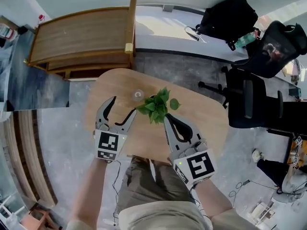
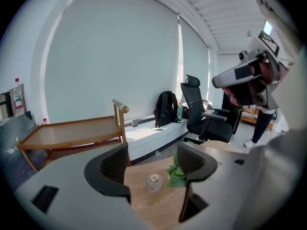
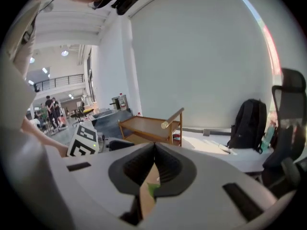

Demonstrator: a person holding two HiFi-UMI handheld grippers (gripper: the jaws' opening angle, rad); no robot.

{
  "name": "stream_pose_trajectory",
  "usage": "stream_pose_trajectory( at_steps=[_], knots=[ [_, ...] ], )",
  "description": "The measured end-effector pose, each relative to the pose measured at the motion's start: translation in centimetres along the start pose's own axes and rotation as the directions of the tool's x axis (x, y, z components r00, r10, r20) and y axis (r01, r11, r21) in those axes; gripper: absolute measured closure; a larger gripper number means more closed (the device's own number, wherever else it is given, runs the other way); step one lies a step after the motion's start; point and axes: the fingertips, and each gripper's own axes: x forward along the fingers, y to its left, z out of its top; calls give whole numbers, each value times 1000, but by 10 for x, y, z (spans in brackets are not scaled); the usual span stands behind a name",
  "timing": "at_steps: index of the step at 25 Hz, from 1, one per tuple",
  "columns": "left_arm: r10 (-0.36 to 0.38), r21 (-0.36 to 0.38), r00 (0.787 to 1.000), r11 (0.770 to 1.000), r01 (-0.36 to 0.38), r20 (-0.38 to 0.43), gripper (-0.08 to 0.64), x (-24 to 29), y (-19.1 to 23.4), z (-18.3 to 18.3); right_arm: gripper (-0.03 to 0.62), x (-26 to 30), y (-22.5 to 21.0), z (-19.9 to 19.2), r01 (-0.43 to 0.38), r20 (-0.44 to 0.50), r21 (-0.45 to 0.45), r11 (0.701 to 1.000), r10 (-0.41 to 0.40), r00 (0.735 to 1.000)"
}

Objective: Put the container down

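Seemingly down already: container (image 1: 138,94) stands upright on table (image 1: 201,114) just ahead of left gripper (image 1: 123,107), whose jaws gape wide, clear of it. Right gripper (image 1: 168,120), jaws together, empty, sits beside plant (image 1: 157,105).

Office-type room, open to a larger hall. Identified by: round wooden worktop (image 1: 112,83); black swivel chair (image 1: 249,102) on grey floor (image 1: 62,128); black backpack (image 1: 228,16) on a long white ledge (image 1: 163,30); wooden trolley (image 1: 81,37); full-height pale window blind (image 2: 110,56). In the right gripper view: railed mezzanine (image 3: 57,83), ceiling spotlights (image 3: 64,53), standing people (image 3: 50,110) in the distance.
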Motion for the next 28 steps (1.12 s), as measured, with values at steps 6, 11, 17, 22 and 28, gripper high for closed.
stream_pose_trajectory(
  at_steps=[6,11,17,22,28],
  knots=[
    [29,33,998,999,-30,55,343,-51,-7,67,595,-35,19,53,-53,48,23,998,52,998],
    [33,82,992,996,-43,121,400,-91,-14,123,595,-65,23,97,-39,94,-11,999,40,995],
    [-3,147,979,989,-28,205,446,-135,-39,193,595,-104,25,147,-29,158,-27,999,33,987],
    [-31,95,954,995,2,300,472,-172,-61,243,595,-136,31,189,-33,210,-62,998,45,977],
    [-27,81,940,997,-1,339,505,-214,-79,279,595,-167,35,222,-17,261,-114,993,46,964]
  ],
)
